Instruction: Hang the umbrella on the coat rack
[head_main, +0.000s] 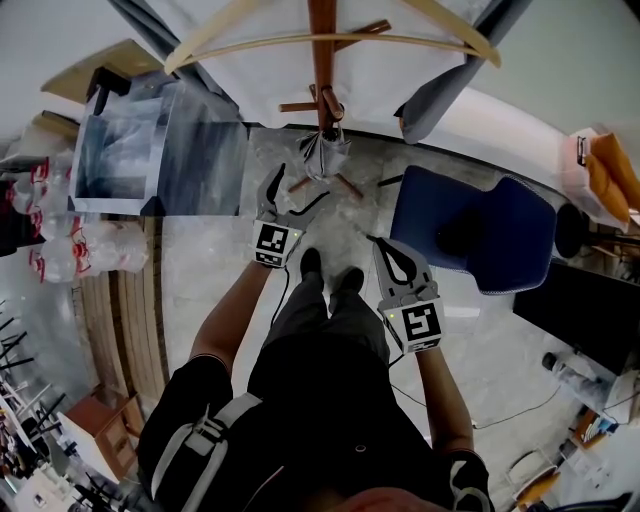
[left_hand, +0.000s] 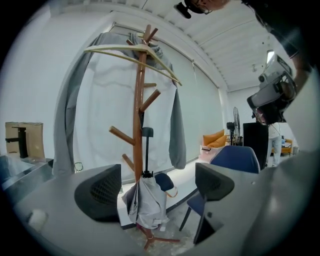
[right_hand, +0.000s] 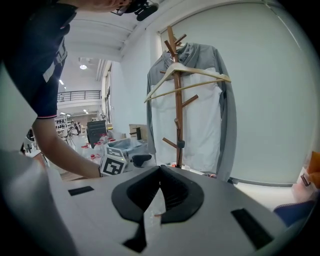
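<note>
The scene is lit brightly and evenly by soft light that is diffused through the pale window blind (right_hand: 270, 100), and one ceiling lamp (right_hand: 83, 66) is seen as a small hot spot. Hardly any hard shadows are cast. Strong fisheye bending and black corners are found in every view. A faint sheen is spread over the floor (head_main: 200, 270), and the rims are smeared.

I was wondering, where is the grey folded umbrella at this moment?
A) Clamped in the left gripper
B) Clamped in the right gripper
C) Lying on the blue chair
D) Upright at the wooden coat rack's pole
D: the left gripper view shows the umbrella upright against the coat rack pole, handle up, beyond the left gripper, whose jaws stand apart and touch nothing.
</note>
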